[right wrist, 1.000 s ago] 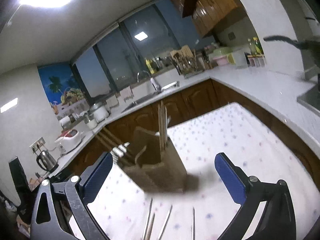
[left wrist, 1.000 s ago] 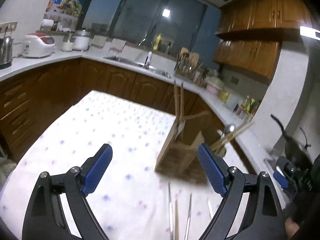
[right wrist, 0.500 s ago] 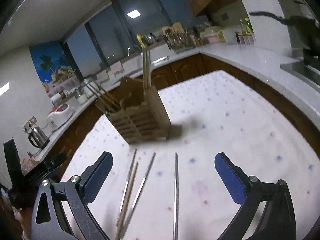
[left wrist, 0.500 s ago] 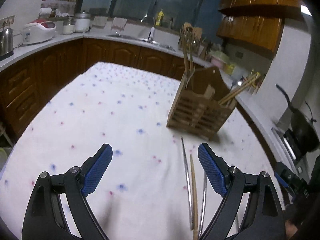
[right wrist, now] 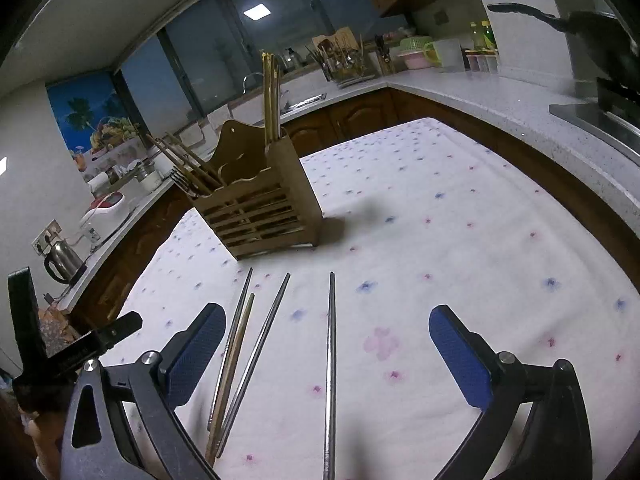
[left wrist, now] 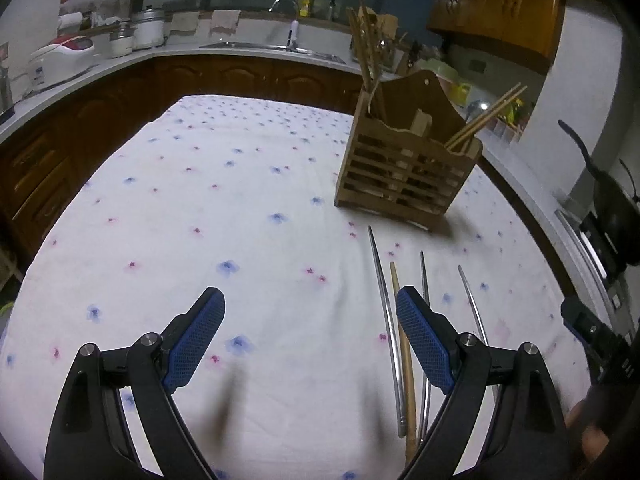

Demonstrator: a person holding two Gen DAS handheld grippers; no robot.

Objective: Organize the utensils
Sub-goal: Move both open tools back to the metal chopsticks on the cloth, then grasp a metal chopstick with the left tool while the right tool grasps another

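Note:
A slatted wooden utensil holder (left wrist: 404, 168) stands on the flowered white tablecloth, with wooden chopsticks upright in one end and leaning out of the other; it also shows in the right wrist view (right wrist: 260, 208). Loose on the cloth before it lie three metal chopsticks (right wrist: 330, 364) and one wooden chopstick (right wrist: 232, 368), also in the left wrist view (left wrist: 405, 356). My left gripper (left wrist: 310, 340) is open and empty, left of the chopsticks. My right gripper (right wrist: 328, 352) is open and empty, above the single metal chopstick.
The tablecloth (left wrist: 200, 208) covers a table ringed by brown kitchen cabinets and a white counter (right wrist: 520, 108). A kettle (right wrist: 60, 258) and rice cooker (left wrist: 66, 50) stand on the counter. A black pan (left wrist: 612, 200) sits at the right edge.
Both grippers have tipped downward toward the table. The holder has slid up in both views and the loose chopsticks now lie fully in sight. Both grippers stayed open.

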